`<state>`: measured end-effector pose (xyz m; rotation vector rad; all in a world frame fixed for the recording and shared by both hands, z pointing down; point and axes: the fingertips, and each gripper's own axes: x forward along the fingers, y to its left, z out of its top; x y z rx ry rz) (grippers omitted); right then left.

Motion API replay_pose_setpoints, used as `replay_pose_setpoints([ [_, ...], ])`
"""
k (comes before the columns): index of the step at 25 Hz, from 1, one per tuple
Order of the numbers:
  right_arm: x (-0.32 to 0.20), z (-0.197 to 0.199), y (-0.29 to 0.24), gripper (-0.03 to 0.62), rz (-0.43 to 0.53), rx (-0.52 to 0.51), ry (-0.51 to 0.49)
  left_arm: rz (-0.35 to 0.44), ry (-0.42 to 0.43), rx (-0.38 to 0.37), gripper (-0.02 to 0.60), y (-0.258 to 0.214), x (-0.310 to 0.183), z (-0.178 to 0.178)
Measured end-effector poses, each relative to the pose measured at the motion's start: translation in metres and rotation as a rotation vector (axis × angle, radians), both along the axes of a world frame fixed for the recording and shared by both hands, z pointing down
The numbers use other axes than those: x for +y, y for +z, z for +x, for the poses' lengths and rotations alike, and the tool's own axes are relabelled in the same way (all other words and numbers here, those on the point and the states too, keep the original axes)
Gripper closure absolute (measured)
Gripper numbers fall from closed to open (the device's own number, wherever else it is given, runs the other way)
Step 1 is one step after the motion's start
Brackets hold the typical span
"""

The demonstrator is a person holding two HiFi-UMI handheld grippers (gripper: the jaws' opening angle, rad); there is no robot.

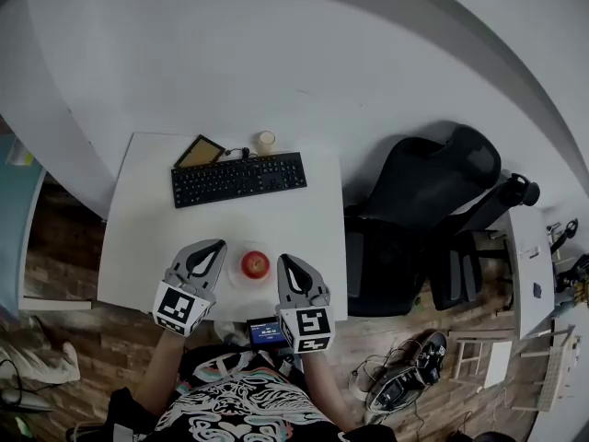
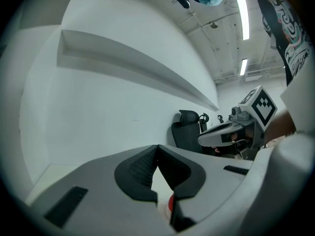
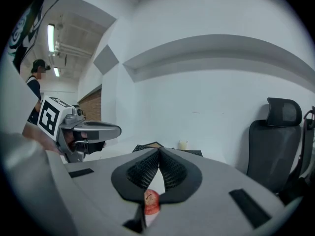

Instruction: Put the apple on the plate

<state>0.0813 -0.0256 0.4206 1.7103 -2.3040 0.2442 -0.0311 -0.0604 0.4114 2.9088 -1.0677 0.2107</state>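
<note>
**Lower centre of the head view: apple on the plate, both grippers shut and empty**

Across the desk [image 1: 147, 228] I have bare white top to the left of my left gripper [image 1: 218, 245]. There is more open top between the plate [image 1: 236, 277] and the keyboard [image 1: 239, 179], which lies across the upper middle. A tablet [image 1: 199, 152] and a cup [image 1: 266, 142] sit behind the keyboard, near the far edge. On the right, the desk's edge runs just beside my right gripper [image 1: 283, 260], and a black chair [image 1: 414, 219] stands close against it. At the near edge, between my wrists, sits a small blue device [image 1: 268, 331].

My apple [image 1: 255, 264] rests on the plate, between the two grippers, and the head view shows a thin gap to each. It is round and red with a pale glint on top. In the right gripper view it shows low in the frame, red above and paler below, with a small dark mark.

On my left gripper the jaws meet at their ends with nothing between them. A sliver of red shows lower down, past the pads [image 2: 135, 173]. My right gripper's jaws are likewise pressed together and hold nothing. The apple shows through the gap under them, beyond the gripper rather than in its grasp.
</note>
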Motion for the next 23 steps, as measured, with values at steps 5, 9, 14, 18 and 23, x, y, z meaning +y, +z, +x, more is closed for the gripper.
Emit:
replay_pose_setpoints([
  [5,0.0,-0.002,-0.005,0.566,0.011,-0.012,-0.006,0.003,0.007,-0.004,0.568,-0.001,0.0,0.003],
  [9,0.001,-0.003,0.0,0.565,-0.001,-0.015,-0.008,0.004,0.01,-0.007,0.568,0.001,0.001,0.003],
  [14,0.0,-0.005,0.003,0.565,-0.009,-0.015,-0.016,-0.009,0.001,-0.008,0.568,0.005,0.0,-0.001],
  [18,-0.002,-0.007,0.005,0.565,-0.015,-0.004,-0.021,-0.009,-0.006,-0.003,0.568,0.005,-0.001,-0.005],
  [23,-0.003,-0.008,0.006,0.565,-0.02,-0.01,-0.028,-0.02,-0.009,-0.012,0.568,0.012,-0.002,-0.008],
])
